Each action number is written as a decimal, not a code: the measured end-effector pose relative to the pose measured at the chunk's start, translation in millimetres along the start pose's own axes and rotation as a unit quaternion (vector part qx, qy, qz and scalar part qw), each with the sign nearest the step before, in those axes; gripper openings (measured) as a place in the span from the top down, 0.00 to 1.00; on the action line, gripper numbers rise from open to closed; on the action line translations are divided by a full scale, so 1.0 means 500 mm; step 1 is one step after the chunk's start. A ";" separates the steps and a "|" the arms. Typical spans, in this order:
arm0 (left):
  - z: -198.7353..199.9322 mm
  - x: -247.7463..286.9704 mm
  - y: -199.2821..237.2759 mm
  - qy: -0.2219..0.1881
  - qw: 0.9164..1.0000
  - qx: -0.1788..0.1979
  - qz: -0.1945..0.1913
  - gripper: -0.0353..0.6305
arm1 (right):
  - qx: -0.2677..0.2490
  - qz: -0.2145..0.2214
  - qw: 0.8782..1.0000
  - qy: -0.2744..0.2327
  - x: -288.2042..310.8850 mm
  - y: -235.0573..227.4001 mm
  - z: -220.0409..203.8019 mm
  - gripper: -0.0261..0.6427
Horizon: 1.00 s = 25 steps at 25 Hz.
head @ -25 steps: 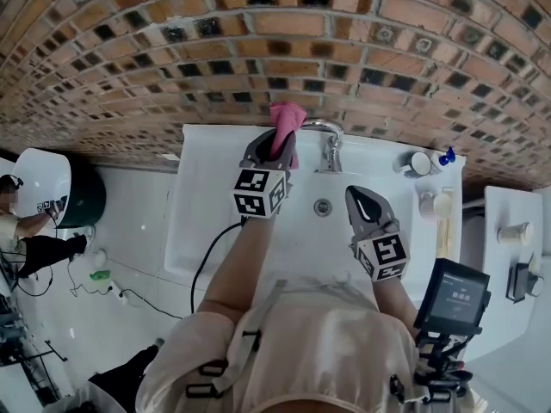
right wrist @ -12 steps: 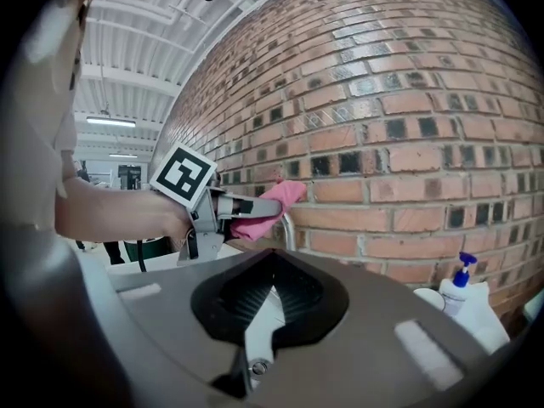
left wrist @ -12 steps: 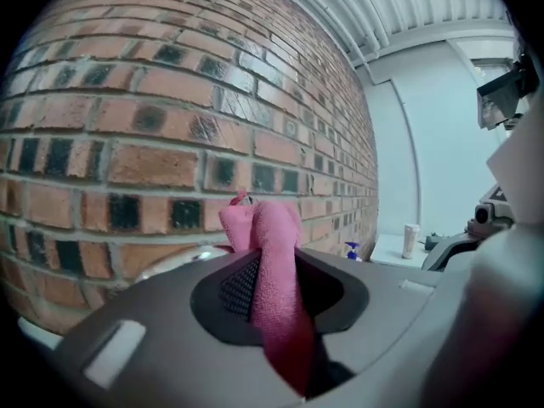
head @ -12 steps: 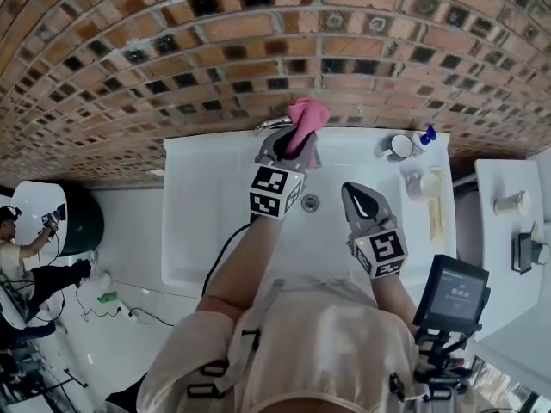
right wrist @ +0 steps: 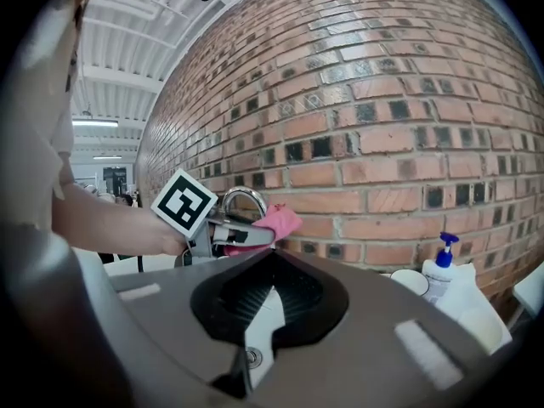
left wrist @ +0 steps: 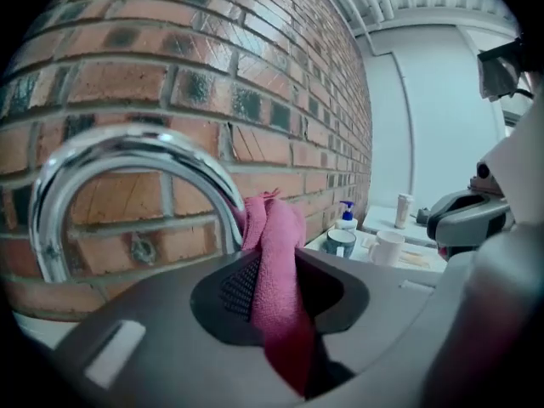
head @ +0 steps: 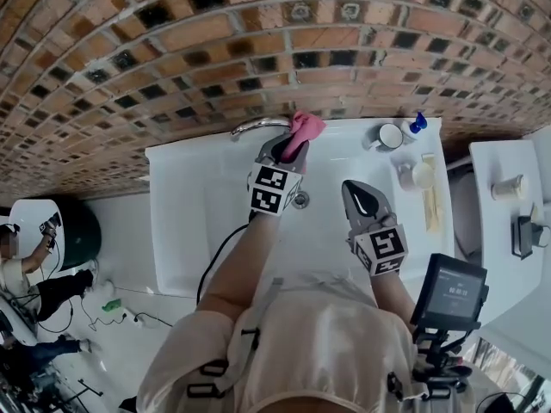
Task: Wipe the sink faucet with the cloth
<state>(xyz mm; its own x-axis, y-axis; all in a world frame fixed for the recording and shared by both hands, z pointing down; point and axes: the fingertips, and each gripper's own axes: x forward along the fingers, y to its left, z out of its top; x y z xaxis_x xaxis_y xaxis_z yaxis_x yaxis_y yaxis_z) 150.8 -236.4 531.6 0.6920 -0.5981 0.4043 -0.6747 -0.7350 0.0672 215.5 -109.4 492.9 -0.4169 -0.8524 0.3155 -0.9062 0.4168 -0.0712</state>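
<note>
Left gripper [head: 287, 143], clamping the cloth [head: 306, 127], has crossed to the faucet's [head: 255, 127] right side — wiping seemingly underway; right gripper [head: 354, 191] closed, empty.

Cloth [head: 306, 127] now right of faucet [head: 258, 126]

**Layout at the sink.** White rectangular ceramic sink [head: 185, 222] stands against the red brick wall [head: 258, 50] behind it. The curved chrome faucet [head: 256, 126] is at the sink's rear rim. The round metal drain [head: 300, 200] lies in the basin in front of it. The pink folded cloth [head: 307, 127], clamped in the left tongs [head: 288, 146], sits just beside the faucet, on its right. The right tongs [head: 354, 189] are over the basin, right of the drain and well apart from the faucet. A white mug [head: 389, 136] and a blue-capped pump bottle [head: 416, 124] stand on the rear right corner. A white side worktop [head: 495, 157] is to the right of the sink.
</note>
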 end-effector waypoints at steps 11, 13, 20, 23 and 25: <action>0.066 -0.055 -0.006 -0.048 0.998 -0.013 -0.024 0.81 | -0.020 0.018 1.000 -0.002 0.036 0.027 0.026 0.97; 0.117 -0.103 -0.015 -0.086 0.996 0.003 -0.026 0.81 | -0.028 0.021 0.999 -0.005 0.030 0.047 0.041 0.97; 0.215 -0.320 0.031 -0.180 0.983 0.032 0.030 0.81 | -0.054 0.057 0.997 -0.013 0.034 0.171 0.080 0.97; 0.213 -0.404 0.063 -0.199 0.978 0.026 0.058 0.81 | -0.066 0.072 0.995 -0.020 0.039 0.230 0.097 0.97; 0.200 -0.458 0.086 -0.204 0.976 0.022 0.075 0.81 | -0.072 0.081 0.994 -0.026 0.044 0.270 0.111 0.97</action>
<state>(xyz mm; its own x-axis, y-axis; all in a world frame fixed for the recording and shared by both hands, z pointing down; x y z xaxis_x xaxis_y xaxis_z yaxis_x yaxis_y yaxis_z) -11.0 -162.7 350.7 0.6365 -0.7713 0.0101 -0.7712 -0.6365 -0.0080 80.2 -89.2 437.9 -0.5633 -0.7836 0.2622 -0.8087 0.5879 0.0197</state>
